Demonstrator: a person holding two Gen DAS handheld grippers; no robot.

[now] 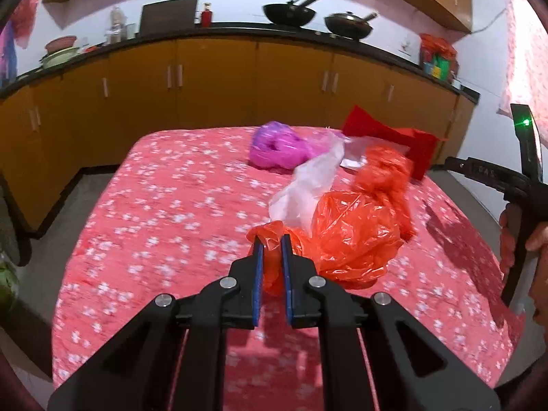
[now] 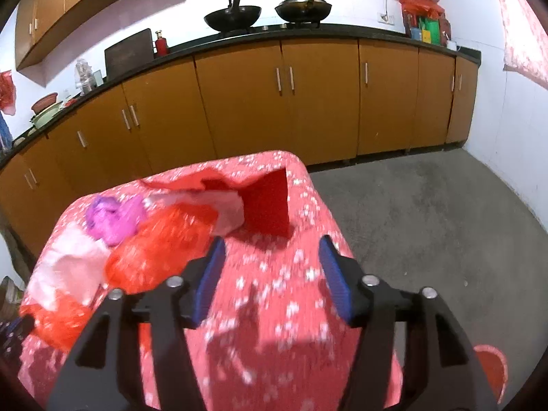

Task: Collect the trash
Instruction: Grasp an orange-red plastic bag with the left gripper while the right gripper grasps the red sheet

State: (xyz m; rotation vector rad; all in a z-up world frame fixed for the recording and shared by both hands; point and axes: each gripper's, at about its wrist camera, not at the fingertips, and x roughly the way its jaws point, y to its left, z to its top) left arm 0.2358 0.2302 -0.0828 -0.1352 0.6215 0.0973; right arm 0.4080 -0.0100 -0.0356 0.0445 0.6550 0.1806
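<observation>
A bench [image 1: 144, 212] draped in a red flowered cloth carries the trash. A crumpled purple bag [image 1: 277, 147] lies toward the far edge, with a red paper bag [image 1: 414, 147] to its right, open mouth showing in the right wrist view. Between them and the near side, a whitish plastic sheet [image 1: 308, 185] trails into an orange plastic bag [image 1: 352, 236], with another orange wad [image 1: 383, 167] just behind it. Beyond the bench run orange cabinets [image 1: 212, 78] under a dark counter holding two woks [image 1: 289, 13].

The left hand-held gripper [image 1: 272, 243] reaches forward low over the cloth, its blue-padded jaws nearly together and pinching a fold of the orange plastic bag. The right hand-held gripper [image 2: 272, 248] hovers over the bench's right side, tilted, jaws spread wide and holding nothing, the red paper bag just ahead of it. That view is blurred.
</observation>
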